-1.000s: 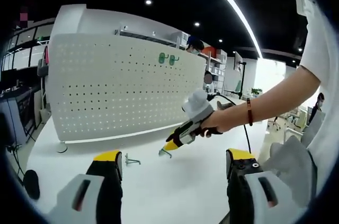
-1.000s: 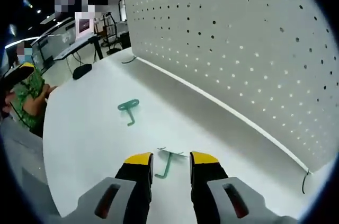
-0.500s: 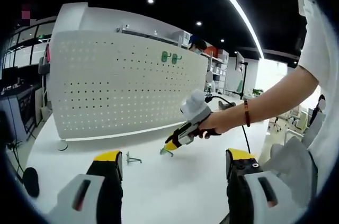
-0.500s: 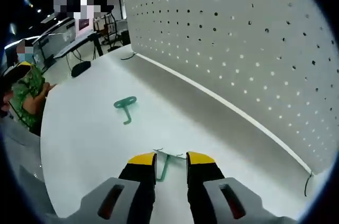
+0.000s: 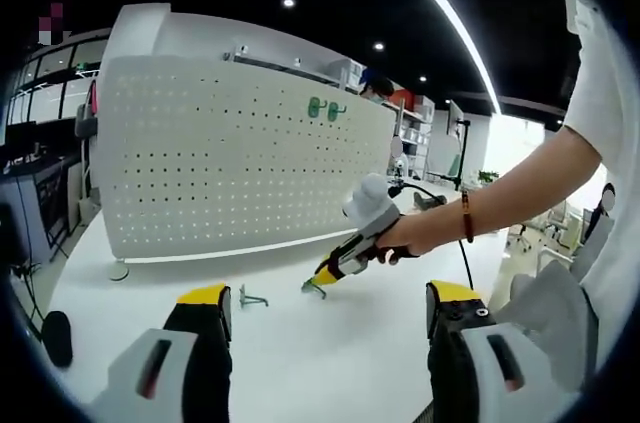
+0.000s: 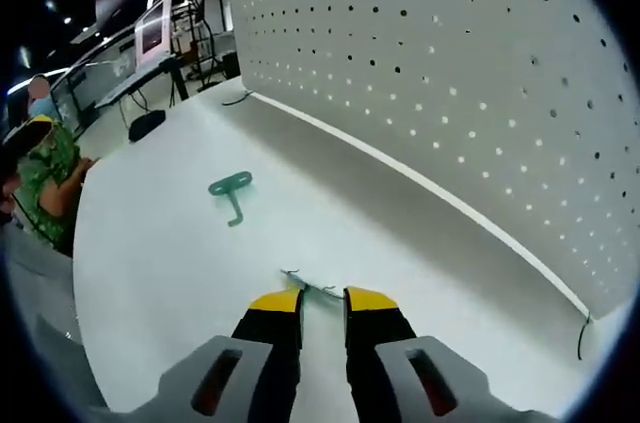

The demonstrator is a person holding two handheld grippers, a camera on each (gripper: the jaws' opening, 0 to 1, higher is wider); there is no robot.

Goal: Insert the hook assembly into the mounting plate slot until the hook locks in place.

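A white pegboard mounting plate [image 5: 230, 173] [image 6: 450, 93] stands upright on the white table [image 5: 330, 363], with two green hooks [image 5: 320, 108] hung near its top. A green hook [image 6: 303, 286] [image 5: 313, 288] lies on the table in front of it. My right gripper [image 6: 323, 300] [image 5: 322, 278] is down at this hook, its yellow-tipped jaws a narrow gap apart on either side of the stem. A second green hook [image 6: 232, 191] [image 5: 250, 299] lies loose further along the table. My left gripper [image 5: 330, 295] hangs back over the table, wide open with nothing in it.
A person's hand and arm [image 5: 470, 218] hold the right gripper. A person in green [image 6: 45, 183] sits at the table's far edge. A black round object [image 6: 145, 125] [image 5: 55, 338] lies near the table edge. A cable end [image 6: 583, 333] hangs at the pegboard's foot.
The right gripper's jaws have steadily narrowed around the hook's stem and crept slightly forward. The left gripper has stayed still and open.
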